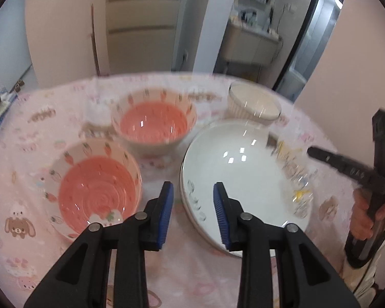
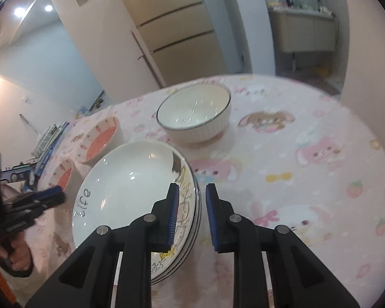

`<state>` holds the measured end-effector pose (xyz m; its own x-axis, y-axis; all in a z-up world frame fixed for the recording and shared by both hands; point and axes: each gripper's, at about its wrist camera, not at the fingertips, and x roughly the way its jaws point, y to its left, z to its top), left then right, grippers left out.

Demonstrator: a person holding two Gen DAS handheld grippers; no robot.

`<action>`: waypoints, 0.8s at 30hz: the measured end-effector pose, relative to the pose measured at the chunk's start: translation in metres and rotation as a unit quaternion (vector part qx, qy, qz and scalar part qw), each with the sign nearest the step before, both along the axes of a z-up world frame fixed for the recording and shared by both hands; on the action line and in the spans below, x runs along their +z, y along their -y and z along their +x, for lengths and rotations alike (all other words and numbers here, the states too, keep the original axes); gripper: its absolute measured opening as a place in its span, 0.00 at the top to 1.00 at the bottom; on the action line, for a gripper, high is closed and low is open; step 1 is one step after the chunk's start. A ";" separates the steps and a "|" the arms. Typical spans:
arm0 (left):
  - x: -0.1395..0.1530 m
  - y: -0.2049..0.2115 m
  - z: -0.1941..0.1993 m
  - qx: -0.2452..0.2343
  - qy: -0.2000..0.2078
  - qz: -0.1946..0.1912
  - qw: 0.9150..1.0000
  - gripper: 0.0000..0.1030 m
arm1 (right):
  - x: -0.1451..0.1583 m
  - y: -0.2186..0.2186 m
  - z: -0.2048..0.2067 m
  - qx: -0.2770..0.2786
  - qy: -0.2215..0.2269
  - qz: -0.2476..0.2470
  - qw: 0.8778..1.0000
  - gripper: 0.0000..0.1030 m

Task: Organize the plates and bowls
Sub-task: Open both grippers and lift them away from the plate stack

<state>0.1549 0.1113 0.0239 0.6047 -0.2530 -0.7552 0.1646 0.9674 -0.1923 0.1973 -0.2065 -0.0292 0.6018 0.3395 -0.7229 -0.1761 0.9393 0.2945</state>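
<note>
Left wrist view: left gripper [image 1: 193, 200] open and empty, low centre of the frame, hovering over the gap between the near pink bowl [image 1: 96, 190] at lower left and the stacked white plates [image 1: 243, 174] at centre right. Second pink bowl [image 1: 154, 123] just behind the near one, ribbed white bowl [image 1: 254, 105] at upper right. Pink bowls side by side, both left of the jaws; likely the nearer reach for this hand.

Right wrist view: right gripper [image 2: 192, 206] open, holding nothing, jaws astride the right rim of the plate stack [image 2: 131, 187], left pad over the plate, right pad outside over the tabletop [image 2: 308, 154]. White bowl [image 2: 195, 115] straight ahead in upper centre, apart from the stack; pink bowls at far left.
</note>
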 end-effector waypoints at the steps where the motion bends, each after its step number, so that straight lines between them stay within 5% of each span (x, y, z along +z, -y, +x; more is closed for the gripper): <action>1: 0.007 -0.001 -0.004 0.011 0.016 -0.004 1.000 0.53 | 0.006 -0.002 -0.004 -0.006 0.011 -0.013 1.000 0.78; 5: 0.041 0.002 -0.036 0.033 0.124 0.039 0.991 0.31 | 0.038 -0.016 -0.030 0.002 0.056 -0.039 0.998 0.78; 9: 0.076 -0.003 -0.080 0.052 0.252 0.069 0.964 0.00 | 0.066 -0.023 -0.056 0.005 0.092 -0.024 0.995 0.78; 11: 0.088 -0.011 -0.096 0.048 0.286 0.058 0.955 0.00 | 0.079 -0.027 -0.070 -0.002 0.114 -0.030 0.993 0.78; 14: 0.097 -0.023 -0.106 0.047 0.286 0.049 0.956 0.00 | 0.092 -0.034 -0.086 -0.008 0.136 -0.046 0.990 0.72; 16: 0.098 -0.028 -0.115 0.055 0.292 0.057 0.953 0.00 | 0.097 -0.036 -0.094 -0.003 0.143 -0.040 0.989 0.38; 18: 0.098 -0.033 -0.125 0.064 0.300 0.063 0.950 0.00 | 0.101 -0.038 -0.105 0.003 0.159 -0.020 0.987 0.23; 24: 0.089 -0.069 -0.158 0.101 0.342 0.003 0.934 0.00 | 0.107 -0.045 -0.127 -0.016 0.188 -0.035 0.981 0.14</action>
